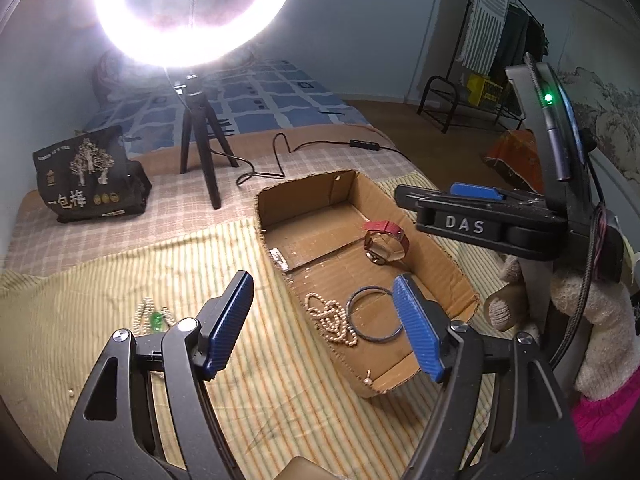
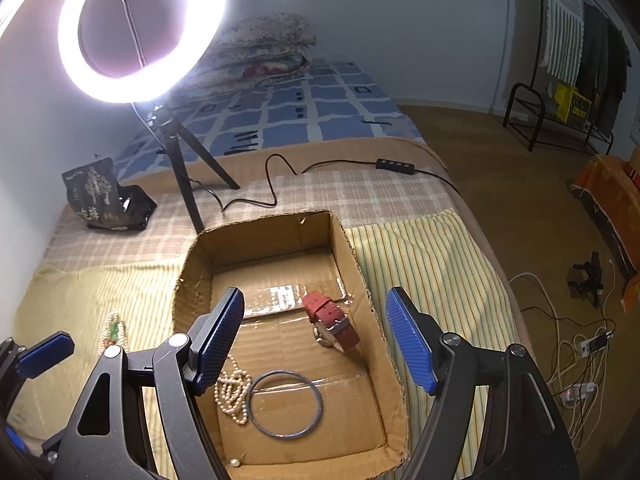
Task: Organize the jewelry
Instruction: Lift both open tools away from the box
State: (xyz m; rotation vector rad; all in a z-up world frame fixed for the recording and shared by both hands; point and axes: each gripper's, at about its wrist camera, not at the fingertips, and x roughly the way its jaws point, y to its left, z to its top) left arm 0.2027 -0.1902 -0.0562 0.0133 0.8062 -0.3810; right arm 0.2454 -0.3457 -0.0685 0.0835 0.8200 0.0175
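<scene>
An open cardboard box [image 1: 452, 268] [image 2: 192, 280] lies on the striped cloth. In it are a red-strap watch [image 1: 386, 242] [image 2: 330, 320], a dark bangle [image 1: 374, 314] [image 2: 285, 404], a pearl necklace [image 1: 332, 320] [image 2: 232, 394] and one loose pearl [image 1: 367, 380] [image 2: 235, 463]. Another pearl necklace with a green piece [image 1: 154, 318] [image 2: 113, 330] lies on the cloth left of the box. My left gripper [image 1: 324, 326] is open and empty above the box's near left wall. My right gripper [image 2: 314, 340] is open and empty over the box; it shows from the side in the left wrist view [image 1: 476, 200].
A ring light on a black tripod [image 1: 200, 152] [image 2: 180, 168] stands behind the box, its cable [image 1: 280, 160] trailing right. A black snack bag [image 1: 86, 176] [image 2: 106, 196] sits at back left. A tiny bead [image 1: 71, 393] lies on the cloth. Cables lie on the floor [image 2: 576, 344].
</scene>
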